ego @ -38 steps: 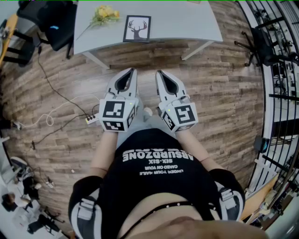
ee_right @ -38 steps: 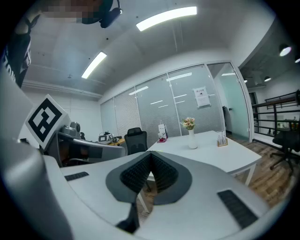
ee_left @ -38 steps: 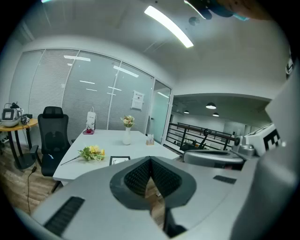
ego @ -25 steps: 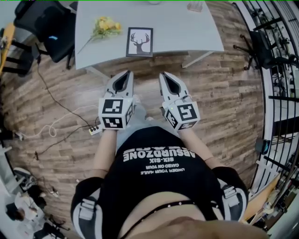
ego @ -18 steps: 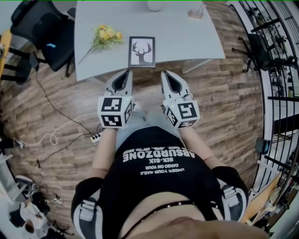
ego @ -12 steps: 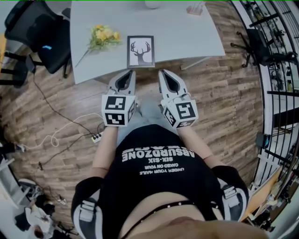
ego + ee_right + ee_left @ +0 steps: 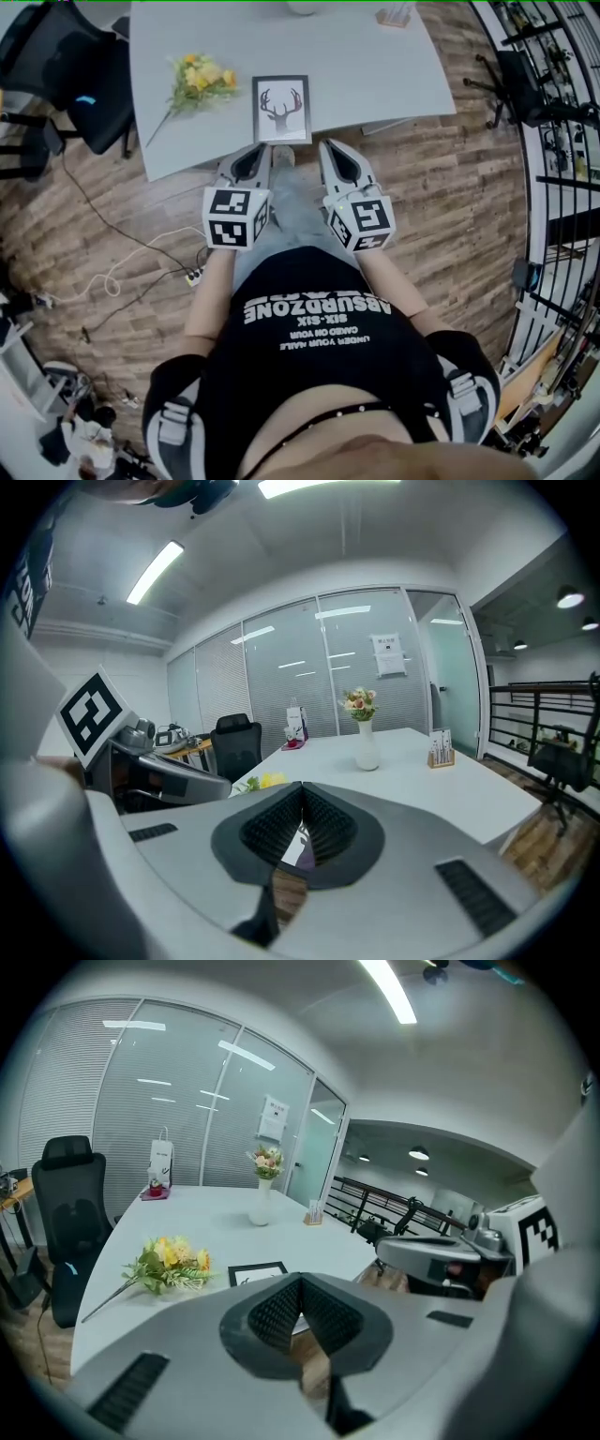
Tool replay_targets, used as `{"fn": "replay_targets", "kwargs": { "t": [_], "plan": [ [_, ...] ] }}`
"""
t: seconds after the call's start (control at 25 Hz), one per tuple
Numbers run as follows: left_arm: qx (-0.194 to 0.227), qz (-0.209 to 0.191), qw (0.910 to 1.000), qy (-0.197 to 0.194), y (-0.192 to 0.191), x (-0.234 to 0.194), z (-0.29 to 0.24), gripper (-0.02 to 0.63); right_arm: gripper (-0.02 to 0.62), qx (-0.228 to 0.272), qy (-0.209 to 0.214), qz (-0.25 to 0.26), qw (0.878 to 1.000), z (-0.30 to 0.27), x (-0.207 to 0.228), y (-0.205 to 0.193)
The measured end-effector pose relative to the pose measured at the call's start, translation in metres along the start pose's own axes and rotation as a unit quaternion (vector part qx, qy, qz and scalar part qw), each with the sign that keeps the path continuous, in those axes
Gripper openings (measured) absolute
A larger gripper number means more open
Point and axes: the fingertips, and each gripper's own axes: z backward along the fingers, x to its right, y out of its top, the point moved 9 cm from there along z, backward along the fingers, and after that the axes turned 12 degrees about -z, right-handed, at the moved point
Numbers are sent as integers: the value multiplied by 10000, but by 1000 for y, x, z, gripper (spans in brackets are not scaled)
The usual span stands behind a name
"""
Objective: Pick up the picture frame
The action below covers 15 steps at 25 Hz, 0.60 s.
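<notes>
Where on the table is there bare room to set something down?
The right half of the table is bare, between the picture frame, the card holder and the right edge. Also the strip between frame and vase. Crowded: the near-left edge, flowers beside frame.

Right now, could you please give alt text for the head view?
Seen from above, a person holds the shut, empty left gripper and right gripper side by side, pointing toward a deer picture frame lying on a pale table; yellow flowers lie beside it.
</notes>
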Motion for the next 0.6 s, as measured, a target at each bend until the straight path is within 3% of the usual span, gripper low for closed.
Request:
{"fn": "replay_targets", "kwargs": {
  "t": [0.6],
  "plan": [
    [-812,34,9967,58,-4,-48,-76,18,20,-1010,-321,-231,9941,-83,42,-11]
  ]
}}
